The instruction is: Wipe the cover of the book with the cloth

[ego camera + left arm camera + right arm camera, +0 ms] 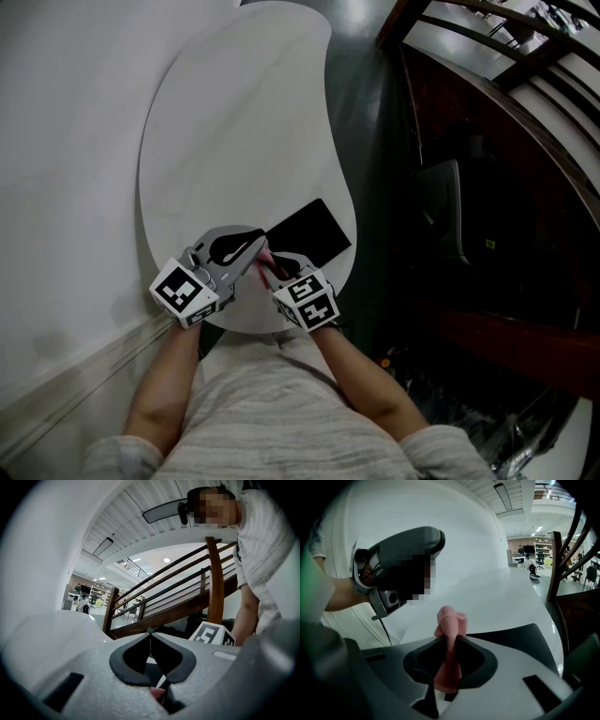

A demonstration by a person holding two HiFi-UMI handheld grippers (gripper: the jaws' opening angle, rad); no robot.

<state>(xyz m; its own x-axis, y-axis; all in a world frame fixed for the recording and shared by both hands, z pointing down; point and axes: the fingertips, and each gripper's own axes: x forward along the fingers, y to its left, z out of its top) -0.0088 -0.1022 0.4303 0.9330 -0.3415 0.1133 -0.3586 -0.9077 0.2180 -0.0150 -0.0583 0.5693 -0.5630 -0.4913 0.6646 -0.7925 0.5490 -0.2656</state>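
A black book lies flat near the front right rim of the white table. My right gripper is shut on a pink cloth, which bunches up past the fingertips just short of the book. My left gripper sits close to the left of it, jaws shut tip to tip. In the left gripper view a small scrap of pink shows low between the jaws; I cannot tell whether it is pinched. Both grippers hover at the book's near left corner.
A dark wooden staircase with railings runs along the right of the table. A pale wall closes the left side. The far part of the tabletop is bare. The person's arms and striped shirt fill the bottom.
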